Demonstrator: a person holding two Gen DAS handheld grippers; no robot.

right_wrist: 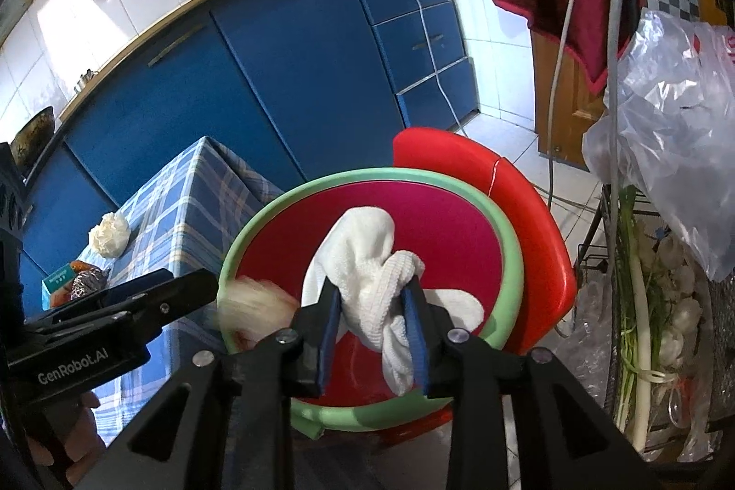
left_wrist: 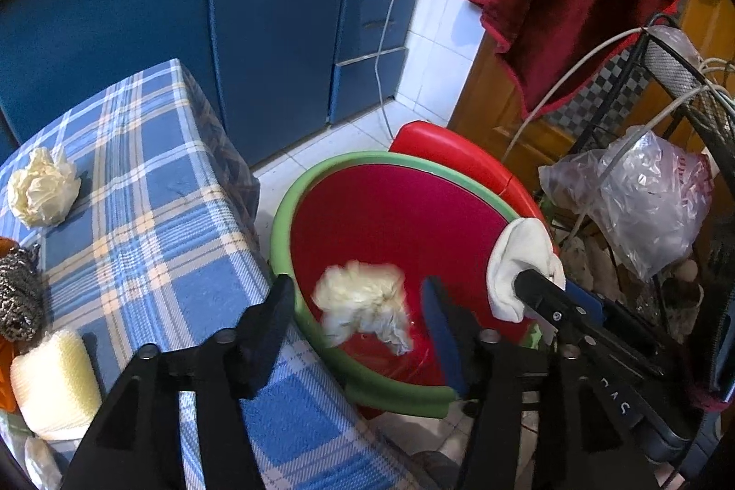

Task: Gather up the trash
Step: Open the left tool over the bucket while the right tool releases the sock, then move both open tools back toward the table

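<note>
- Left gripper [left_wrist: 356, 306]: jaws wide apart, poised over the near rim of the bin; nothing is pressed between the pads.
- Crumpled paper wad [left_wrist: 363, 306]: cream-white, ragged-edged and motion-blurred; it sits in the gap between the left jaws without touching either finger, seen against the bin's red interior. Roughly round, with no clear long axis. From the right wrist view it shows as a pale blur [right_wrist: 252, 306] just inside the bin's left rim.
- Right gripper [right_wrist: 374, 334]: jaws narrowly parted with the white cloth between the blue pads; the cloth bunches against both pads, so it reads as clamped.
- White cloth [right_wrist: 372, 274]: ribbed knit, sock-like, soft and folded over itself. Its long axis runs up and away from the jaws, with a rounded end lifted above the fingertips and a loose tail hanging below them, all over the bin's opening.
- Bin [left_wrist: 294, 210]: round, green rim, red inside, red lid tipped up behind it; it stands on the tiled floor just beside the table.
- Table [left_wrist: 151, 187]: covered in blue plaid cloth.
- Second paper wad [left_wrist: 41, 187]: cream, crumpled, resting on the table well apart from both grippers.
</note>
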